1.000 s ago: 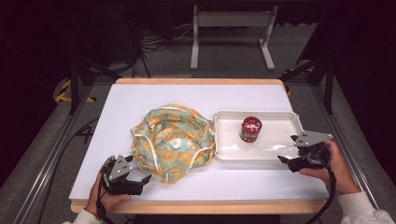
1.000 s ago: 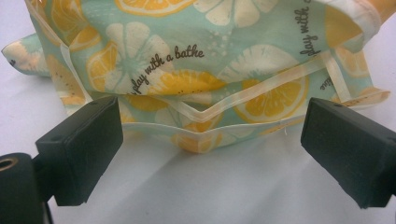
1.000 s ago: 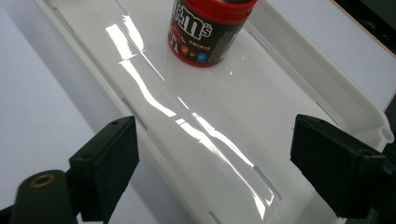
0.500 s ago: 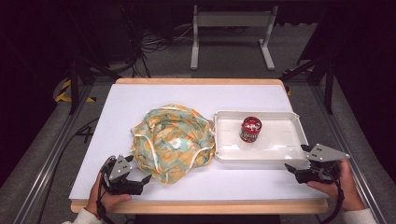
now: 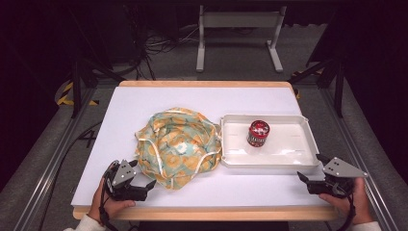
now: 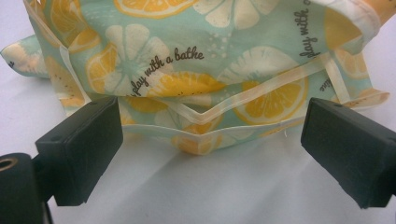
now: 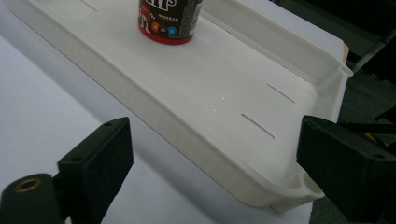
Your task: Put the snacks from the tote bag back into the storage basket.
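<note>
In the high view, I read both tools as idle at the near edge of the table [image 5: 144, 101]: the left gripper [image 5: 144, 186] sits just beside the near hem of the crumpled lemon-print cloth [image 5: 178, 144], and the right gripper [image 5: 308, 182] rests near the front right corner of the white tray [image 5: 308, 139], apart from it. A red candy can [image 5: 258, 133] stands upright inside the tray, left of its middle. I judge the can's placement in the tray done; the cloth lies bunched and untouched, so whatever handling it needs remains. In the left gripper view, my jaws stand wide apart and empty, with the cloth's folded hem [image 6: 205, 116] ahead of and between the black pads [image 6: 84, 144], not pressed by them. In the right gripper view, the jaws have just been opening and stand released with nothing between them; the tray corner [image 7: 299, 186] lies ahead and the can [image 7: 168, 21] is well beyond. The work surface is a white sheet on a wood-edged top, free of clutter apart from these items. Around it, I note a dark room, grey floor, aluminium rails at both sides, loose cables [image 5: 159, 48] and a white stand [image 5: 240, 29] behind the table.
</note>
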Motion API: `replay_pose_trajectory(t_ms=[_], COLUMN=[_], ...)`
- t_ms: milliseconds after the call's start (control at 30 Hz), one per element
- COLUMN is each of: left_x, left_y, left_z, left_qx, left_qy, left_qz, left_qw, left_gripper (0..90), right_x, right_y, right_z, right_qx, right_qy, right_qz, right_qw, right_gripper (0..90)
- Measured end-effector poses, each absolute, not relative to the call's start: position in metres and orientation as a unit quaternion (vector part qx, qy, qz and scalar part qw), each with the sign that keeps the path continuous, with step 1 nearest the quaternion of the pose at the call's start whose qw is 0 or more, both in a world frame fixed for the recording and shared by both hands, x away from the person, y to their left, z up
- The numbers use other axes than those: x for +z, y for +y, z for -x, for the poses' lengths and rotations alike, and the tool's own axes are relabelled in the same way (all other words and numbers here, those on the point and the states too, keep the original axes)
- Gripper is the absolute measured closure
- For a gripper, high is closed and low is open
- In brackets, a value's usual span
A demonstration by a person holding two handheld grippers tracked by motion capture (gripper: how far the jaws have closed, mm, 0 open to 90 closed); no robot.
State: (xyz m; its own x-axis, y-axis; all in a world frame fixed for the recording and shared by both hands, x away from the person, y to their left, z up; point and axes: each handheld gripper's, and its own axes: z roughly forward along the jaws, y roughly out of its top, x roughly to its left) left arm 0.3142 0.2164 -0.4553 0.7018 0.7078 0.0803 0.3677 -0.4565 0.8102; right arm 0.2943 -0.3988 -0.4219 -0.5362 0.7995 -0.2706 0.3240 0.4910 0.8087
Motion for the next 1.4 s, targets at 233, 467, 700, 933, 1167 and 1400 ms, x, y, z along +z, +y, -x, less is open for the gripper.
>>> replay_pose_trajectory(t_ms=[233, 467, 700, 933, 1167, 1400], left_x=[-0.4552, -0.4551, -0.4549, -0.4550, -0.4549, -0.4543], left_y=[0.2162, 0.2163, 0.2166, 0.2167, 0.2166, 0.2162], left_z=[-0.3139, -0.3139, -0.3140, -0.3142, -0.3154, -0.3166], left_qx=[0.208, 0.209, 0.210, 0.210, 0.209, 0.210], left_qy=[0.324, 0.324, 0.323, 0.324, 0.323, 0.325], left_qz=[-0.828, -0.828, -0.827, -0.827, -0.828, -0.827], left_qw=[0.408, 0.407, 0.408, 0.408, 0.407, 0.409], left_gripper=[6.1, 6.1, 6.1, 6.1, 6.1, 6.1], right_x=[-0.4256, -0.4262, -0.4259, -0.4259, -0.4254, -0.4243], right_y=[-0.4046, -0.4039, -0.4035, -0.4024, -0.3997, -0.3981], right_z=[-0.2877, -0.2871, -0.2867, -0.2872, -0.2878, -0.2876], right_qx=[0.378, 0.381, 0.381, 0.375, 0.370, 0.373], right_qy=[0.787, 0.785, 0.785, 0.787, 0.789, 0.791], right_qz=[-0.357, -0.356, -0.355, -0.355, -0.352, -0.349], right_qw=[0.330, 0.334, 0.336, 0.339, 0.341, 0.336], right_gripper=[10.4, 10.3, 10.5, 10.5, 10.4, 10.1])
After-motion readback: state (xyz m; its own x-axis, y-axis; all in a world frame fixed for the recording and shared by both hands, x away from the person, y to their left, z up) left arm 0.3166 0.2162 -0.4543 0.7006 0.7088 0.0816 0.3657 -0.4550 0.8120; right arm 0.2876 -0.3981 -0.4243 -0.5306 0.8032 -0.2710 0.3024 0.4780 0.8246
